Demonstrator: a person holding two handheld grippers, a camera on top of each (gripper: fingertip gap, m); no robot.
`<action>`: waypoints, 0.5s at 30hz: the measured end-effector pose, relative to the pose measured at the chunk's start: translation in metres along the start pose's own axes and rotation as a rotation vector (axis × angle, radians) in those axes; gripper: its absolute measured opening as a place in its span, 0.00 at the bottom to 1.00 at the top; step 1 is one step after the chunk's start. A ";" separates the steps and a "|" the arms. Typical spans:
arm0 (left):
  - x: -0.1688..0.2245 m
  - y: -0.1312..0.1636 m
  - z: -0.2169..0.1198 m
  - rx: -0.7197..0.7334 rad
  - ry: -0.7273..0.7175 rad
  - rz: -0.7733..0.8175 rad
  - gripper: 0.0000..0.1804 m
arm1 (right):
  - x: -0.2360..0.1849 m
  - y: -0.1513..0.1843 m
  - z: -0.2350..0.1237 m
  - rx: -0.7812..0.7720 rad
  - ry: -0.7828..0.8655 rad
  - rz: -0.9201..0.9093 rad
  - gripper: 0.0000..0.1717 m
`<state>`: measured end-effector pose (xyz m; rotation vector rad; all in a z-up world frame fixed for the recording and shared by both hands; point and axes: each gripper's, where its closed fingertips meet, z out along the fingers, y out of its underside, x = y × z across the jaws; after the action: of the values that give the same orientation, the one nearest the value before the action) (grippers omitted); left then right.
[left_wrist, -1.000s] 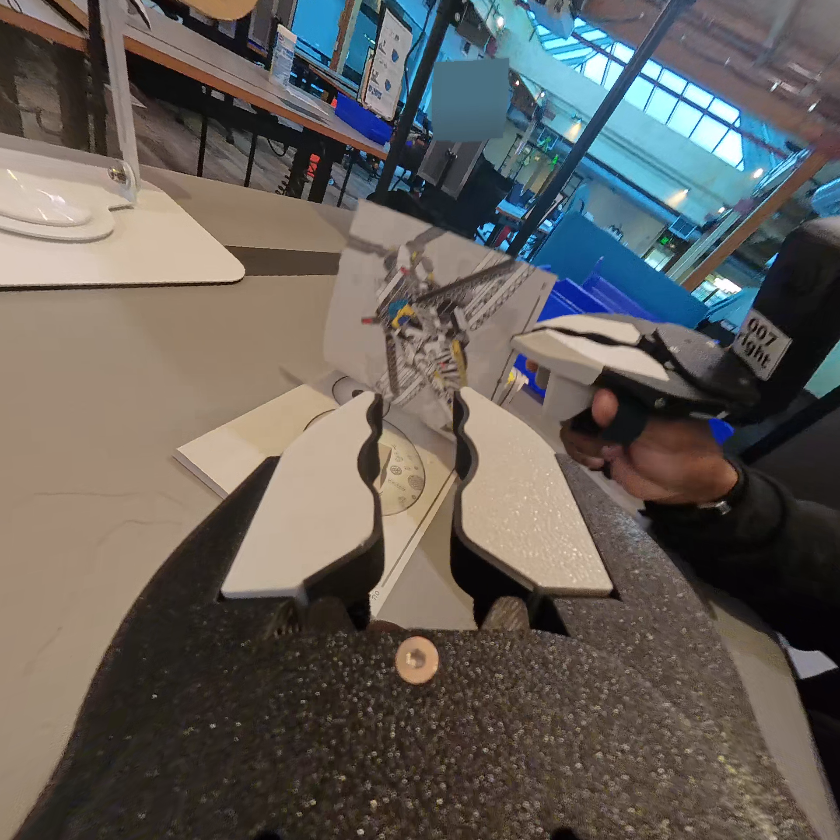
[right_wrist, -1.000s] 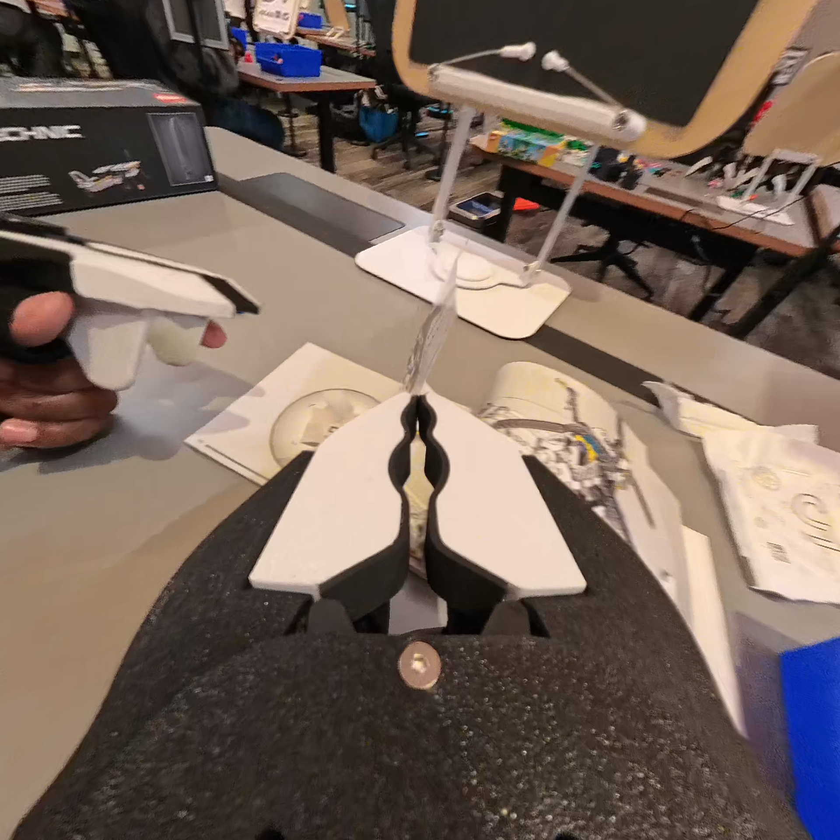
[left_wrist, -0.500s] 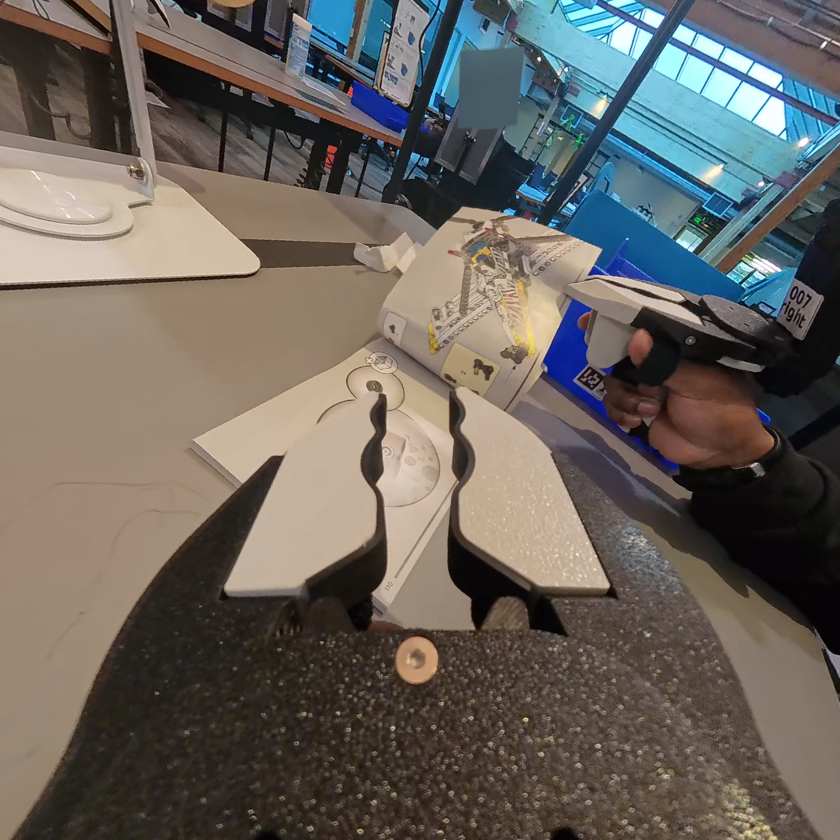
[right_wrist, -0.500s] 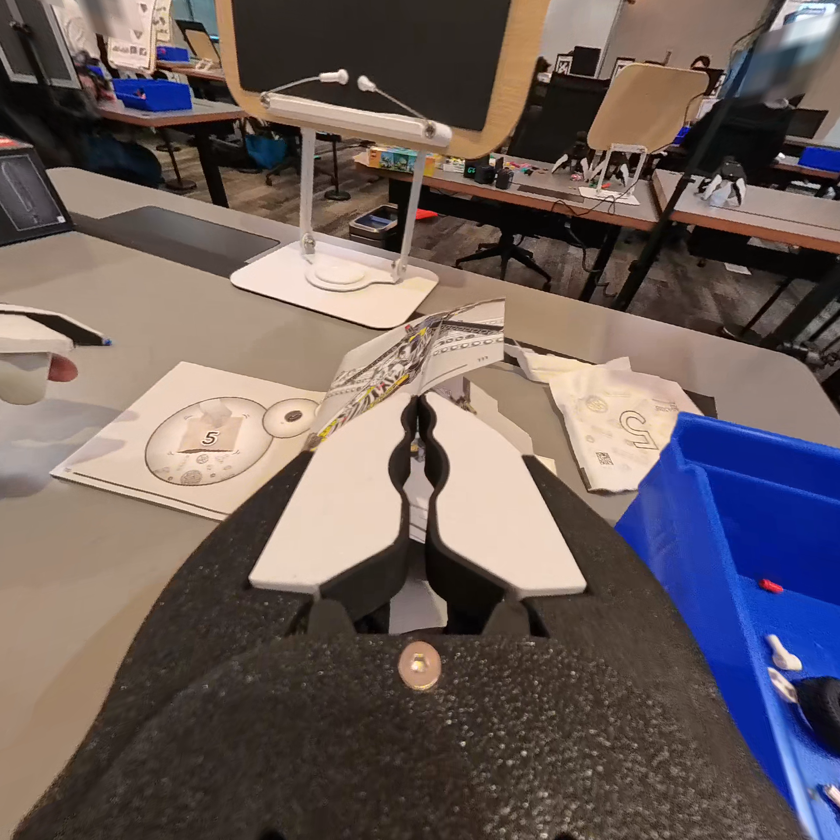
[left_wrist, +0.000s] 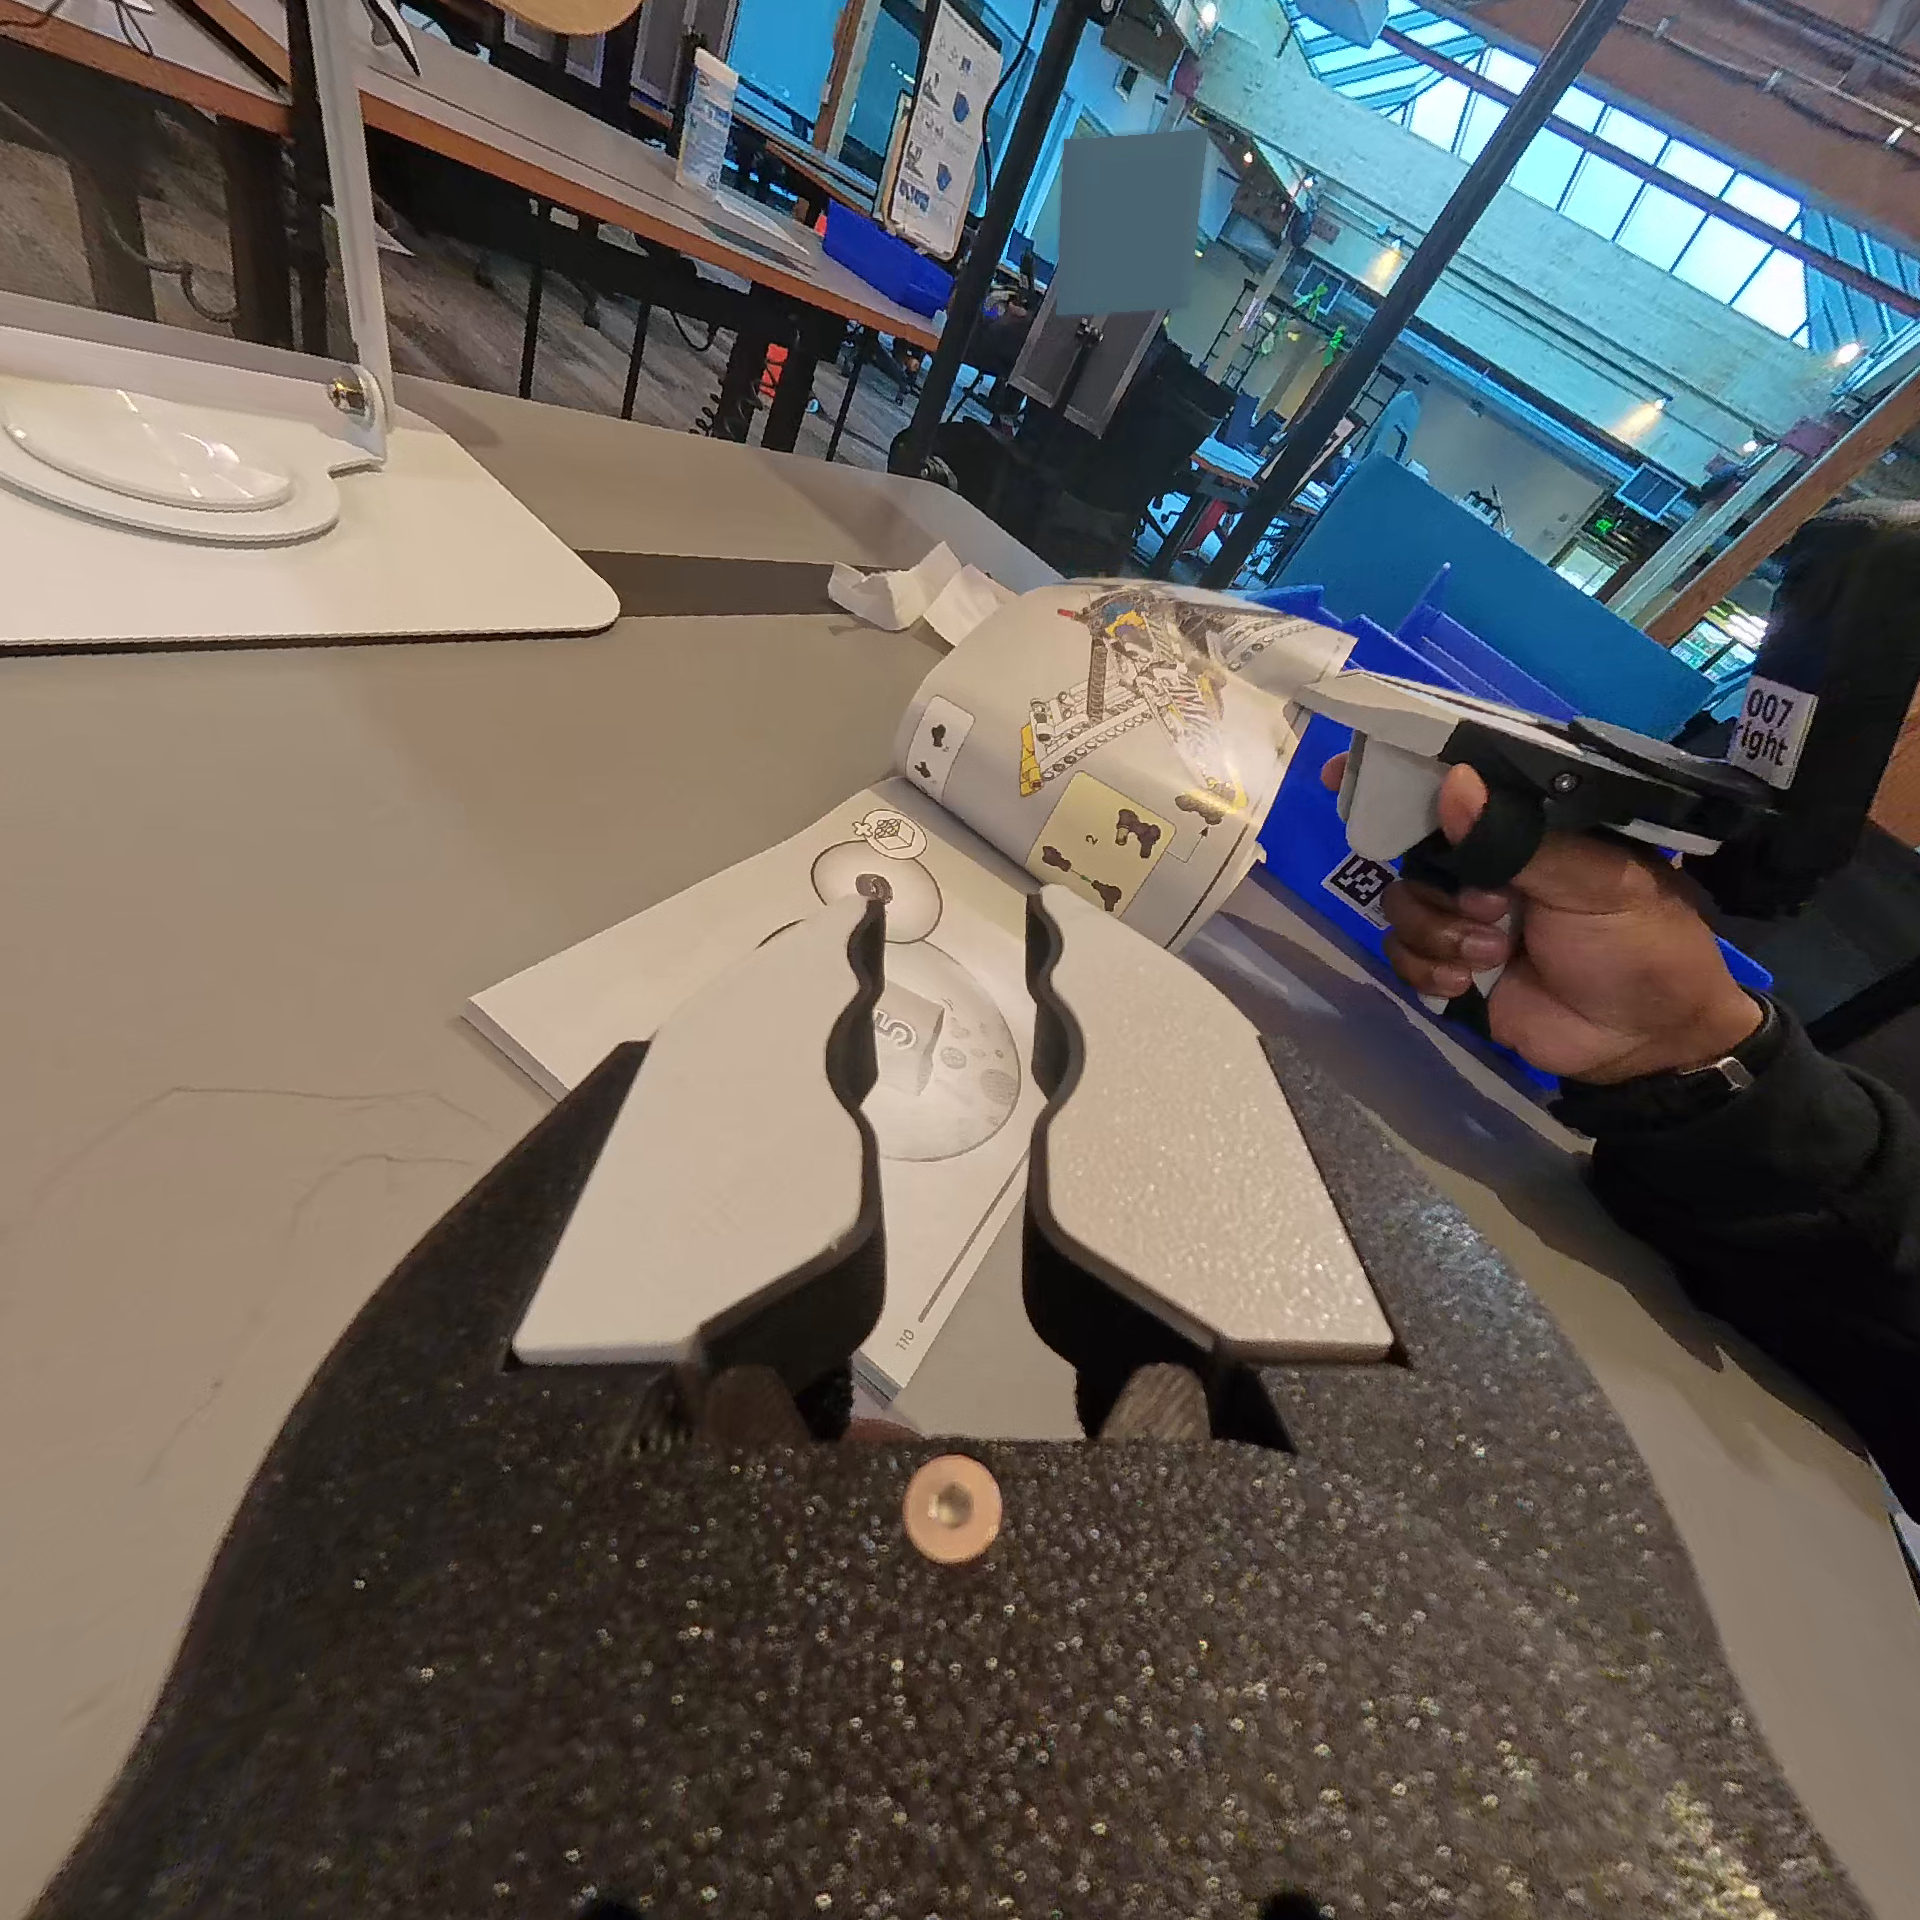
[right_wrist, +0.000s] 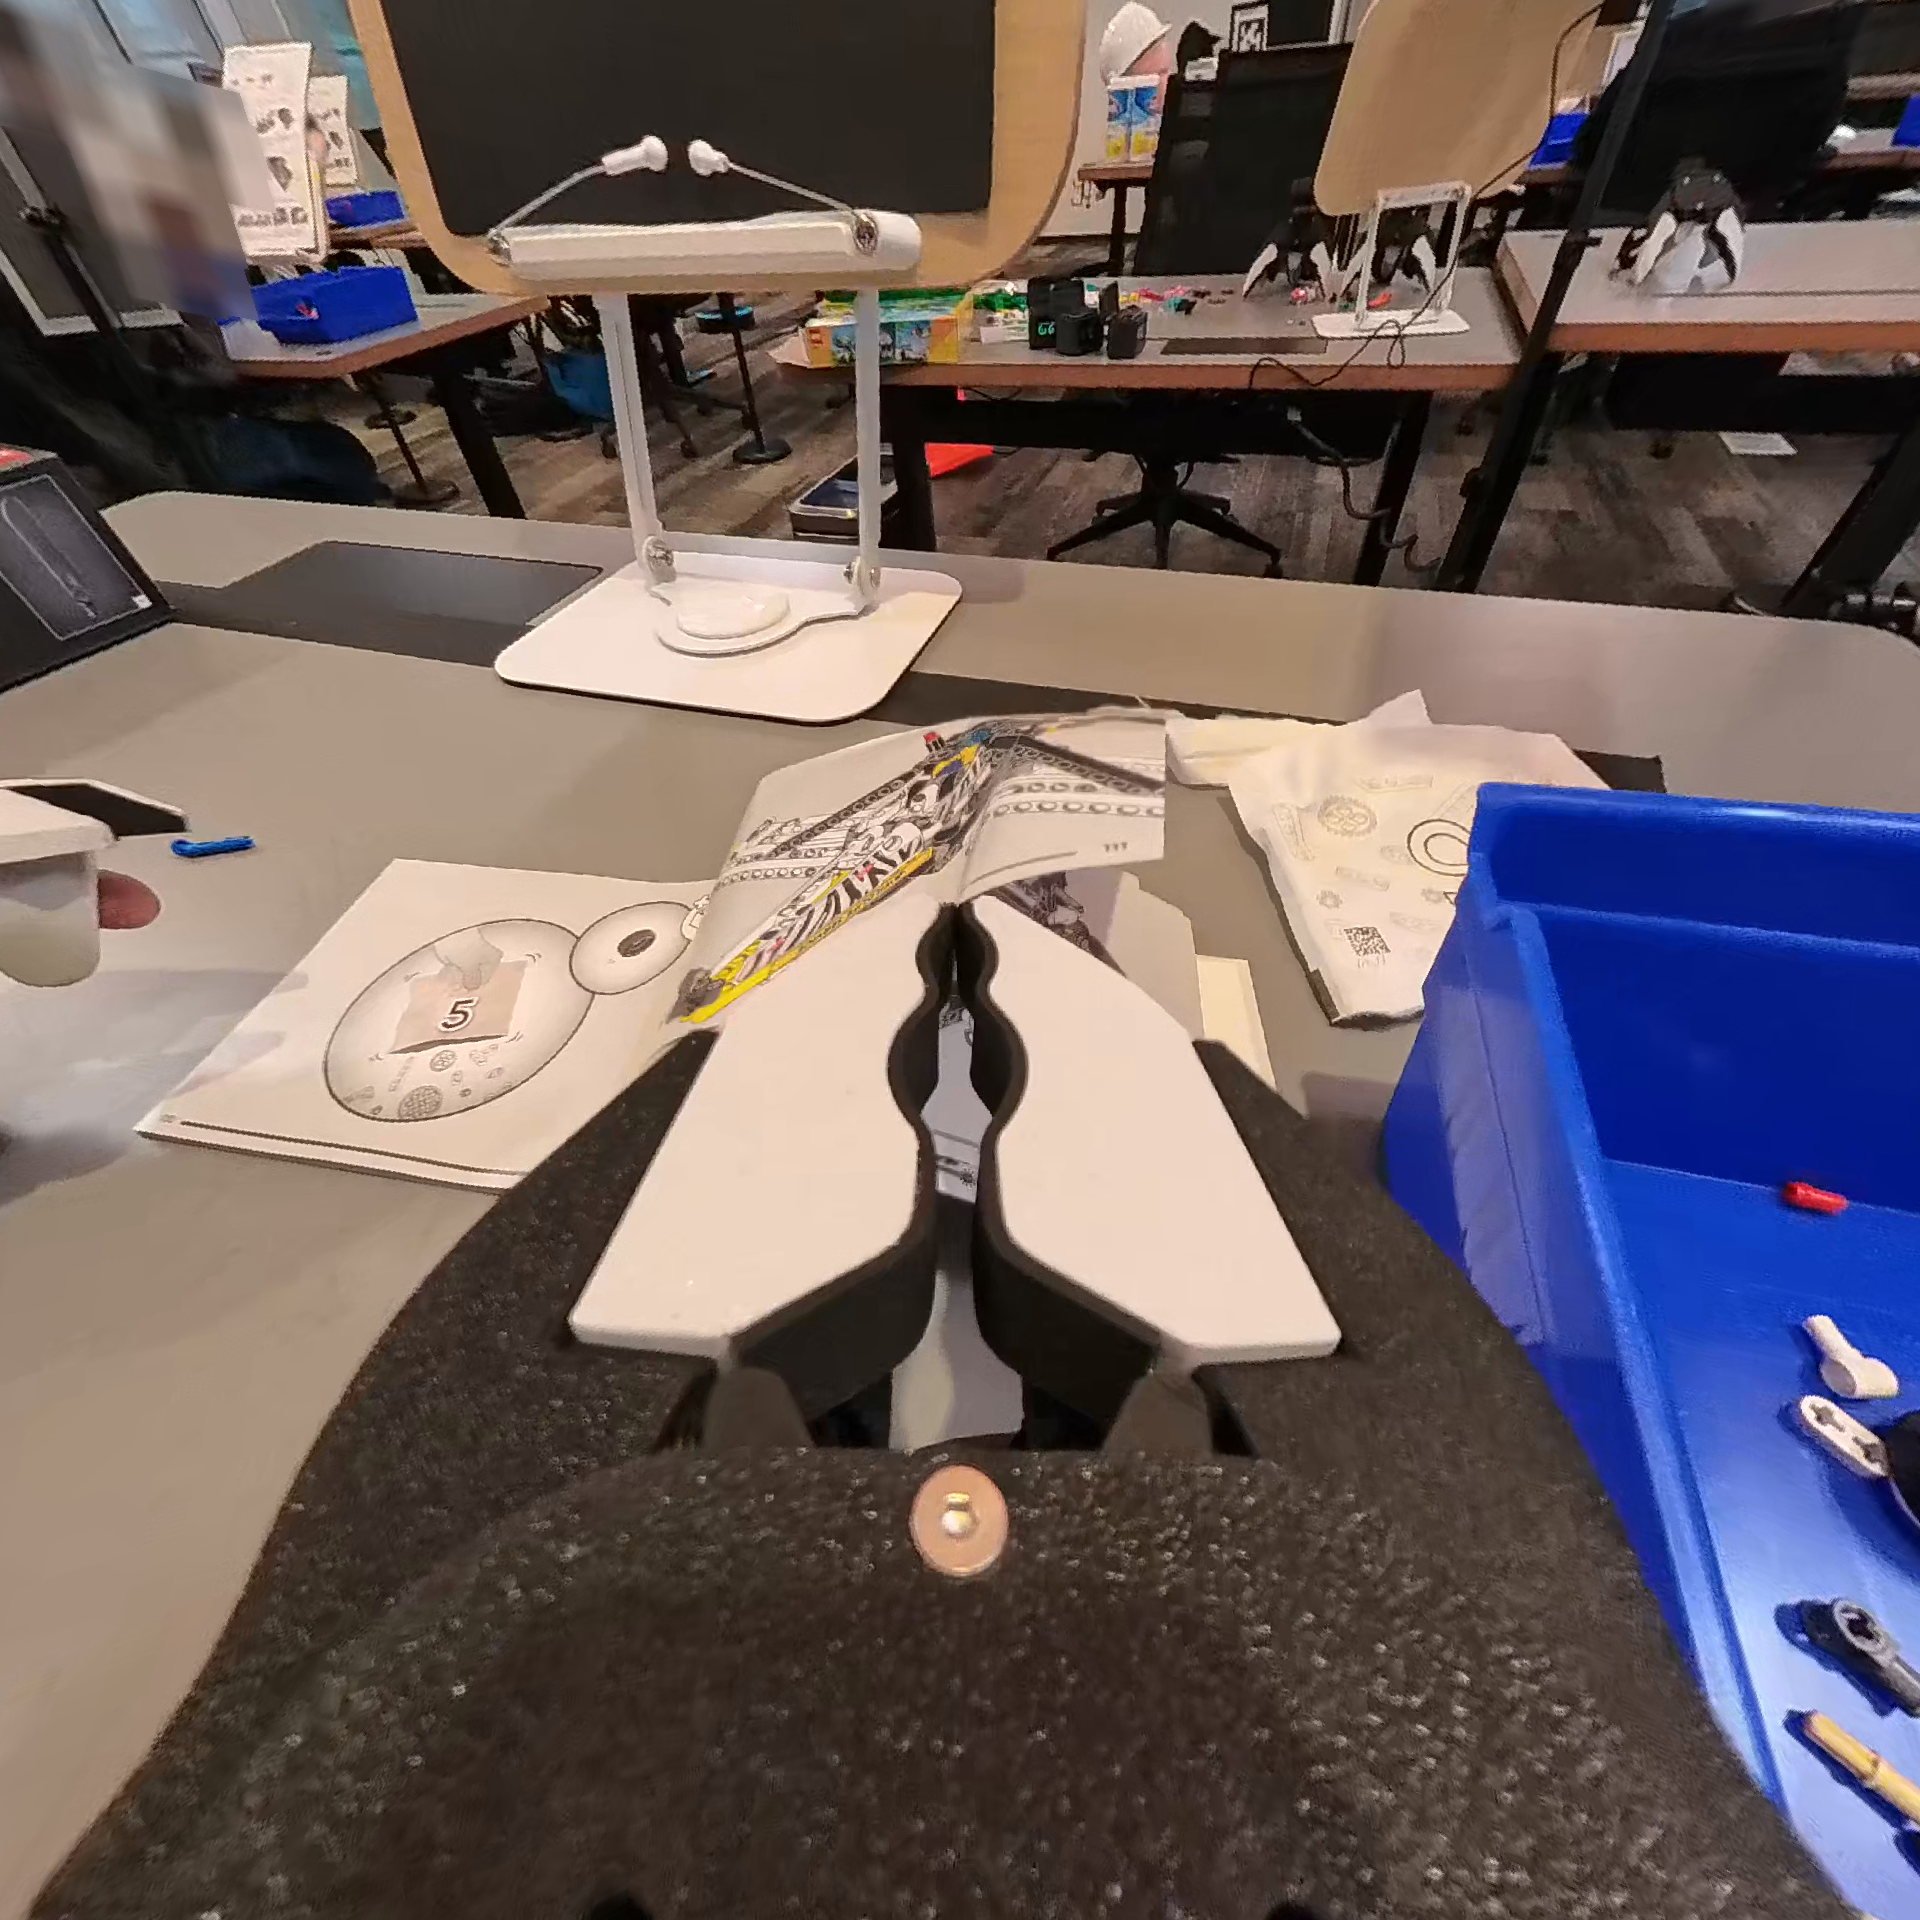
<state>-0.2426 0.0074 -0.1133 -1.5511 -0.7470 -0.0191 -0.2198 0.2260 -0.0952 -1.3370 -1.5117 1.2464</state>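
Nearest, the left hand-held gripper (left_wrist: 951, 914) hovers over the left page of an open instruction booklet (right_wrist: 416, 1018) lying flat on the grey desk (right_wrist: 343, 790); its fingers stand narrowly apart with only the page showing between them. The right hand-held gripper (right_wrist: 956, 914) has its fingertips pressed together on the edge of one booklet page (right_wrist: 935, 821), which arches up and over from the spine, curled toward the right. Just right of it stands a blue bin (right_wrist: 1662, 1039) with small loose parts on its floor. Beyond the booklet lie crumpled white paper bags (right_wrist: 1371, 831), printed with part outlines. A small blue piece (right_wrist: 213, 846) lies alone on the desk at left. Farther back stands a white tablet stand (right_wrist: 727, 644) on a flat base; a dark box (right_wrist: 62, 582) sits at the far left edge. Behind: other desks, office chairs, a dark wood-look floor, and skylights overhead.
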 end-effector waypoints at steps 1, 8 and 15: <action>0.000 0.000 0.000 0.000 -0.001 0.000 0.15 | 0.000 0.001 0.000 -0.002 0.000 0.001 0.00; 0.000 0.001 0.000 -0.005 -0.001 0.001 0.15 | 0.001 0.008 0.002 -0.021 -0.005 0.018 0.00; -0.001 0.001 0.000 -0.007 -0.001 0.001 0.15 | 0.001 0.013 0.004 -0.040 -0.019 0.045 0.00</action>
<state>-0.2426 0.0074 -0.1148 -1.5581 -0.7480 -0.0199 -0.2206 0.2261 -0.1091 -1.3962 -1.5349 1.2663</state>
